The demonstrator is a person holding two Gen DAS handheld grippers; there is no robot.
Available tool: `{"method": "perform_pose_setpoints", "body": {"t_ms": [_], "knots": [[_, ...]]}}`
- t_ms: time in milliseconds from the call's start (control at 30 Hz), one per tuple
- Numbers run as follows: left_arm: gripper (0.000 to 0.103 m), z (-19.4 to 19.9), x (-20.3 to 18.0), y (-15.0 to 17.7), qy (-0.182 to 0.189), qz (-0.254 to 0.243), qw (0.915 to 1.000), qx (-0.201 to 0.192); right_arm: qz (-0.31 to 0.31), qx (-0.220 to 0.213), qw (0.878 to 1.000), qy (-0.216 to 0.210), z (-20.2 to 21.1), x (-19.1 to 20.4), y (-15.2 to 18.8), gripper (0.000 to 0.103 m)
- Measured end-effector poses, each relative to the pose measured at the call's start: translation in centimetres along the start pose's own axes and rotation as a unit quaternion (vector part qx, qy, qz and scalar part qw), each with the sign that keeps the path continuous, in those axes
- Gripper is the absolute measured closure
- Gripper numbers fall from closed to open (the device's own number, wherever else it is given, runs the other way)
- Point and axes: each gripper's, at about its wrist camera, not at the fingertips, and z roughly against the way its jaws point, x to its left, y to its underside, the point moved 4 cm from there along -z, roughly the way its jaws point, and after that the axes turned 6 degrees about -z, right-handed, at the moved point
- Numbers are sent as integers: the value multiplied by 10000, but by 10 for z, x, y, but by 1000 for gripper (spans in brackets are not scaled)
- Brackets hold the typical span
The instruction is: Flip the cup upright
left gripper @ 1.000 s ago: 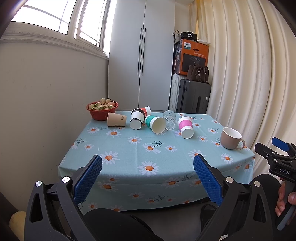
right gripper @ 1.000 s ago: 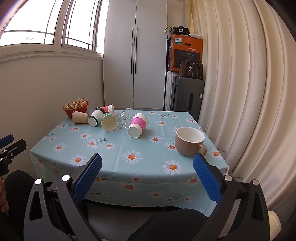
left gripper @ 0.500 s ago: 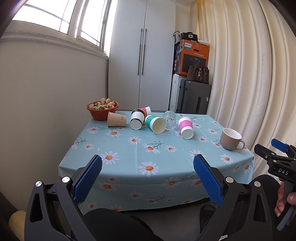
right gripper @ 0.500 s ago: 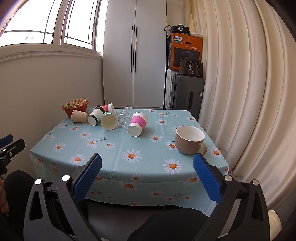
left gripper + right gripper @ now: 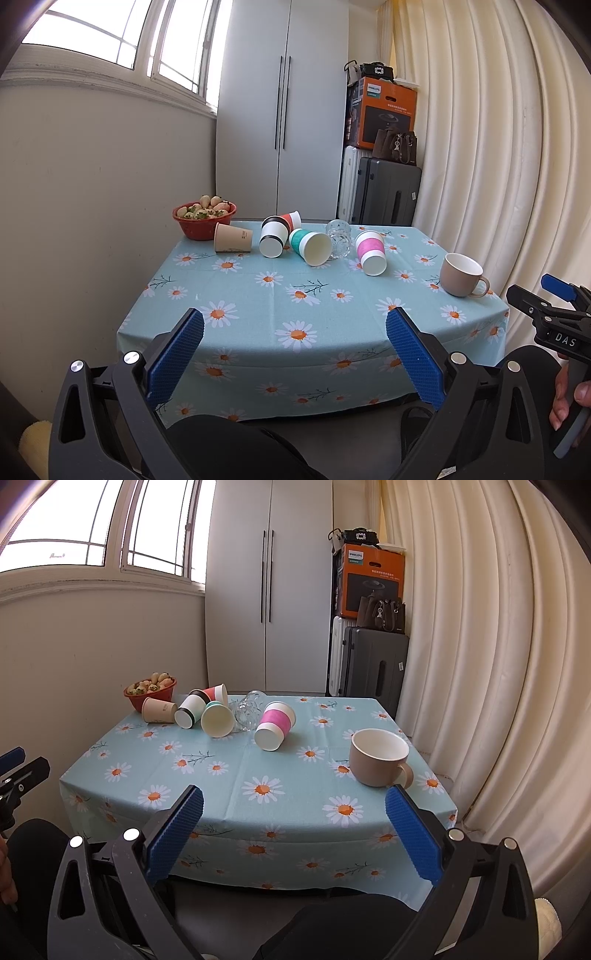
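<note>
Several paper cups lie on their sides at the far part of the table: a tan cup [image 5: 232, 238], a black-banded cup [image 5: 272, 236], a red cup [image 5: 291, 219], a teal-banded cup [image 5: 310, 246] and a pink-banded cup [image 5: 370, 253] [image 5: 275, 725]. A clear glass [image 5: 339, 238] lies tipped among them. A beige mug [image 5: 461, 275] [image 5: 378, 757] stands upright at the right. My left gripper [image 5: 294, 334] and right gripper [image 5: 293, 812] are both open and empty, held off the table's near edge.
The table wears a light blue daisy cloth [image 5: 295, 295]. A red bowl of fruit [image 5: 204, 218] stands at the far left corner. A wall is on the left, curtains [image 5: 498, 166] on the right, suitcases [image 5: 384, 195] and a wardrobe behind.
The right wrist view has edged slightly closer to the table. Both grippers stay open and no cup has moved.
</note>
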Motion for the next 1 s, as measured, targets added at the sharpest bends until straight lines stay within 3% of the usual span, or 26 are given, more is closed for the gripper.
{"method": "perform_pose_setpoints", "body": {"t_ms": [633,833,1000], "knots": [[7,-2,-5,0,109,-27,9999,69,-21,22,10000,45,-4,2,10,5],[6,-7,-5,-2,371,90,9990,250,-42,80,10000,-29,2,7,1,5],[6,-21,-7,-14,788,259,9958,391,-566,565,9962,-338,-22,-5,-8,5]]}}
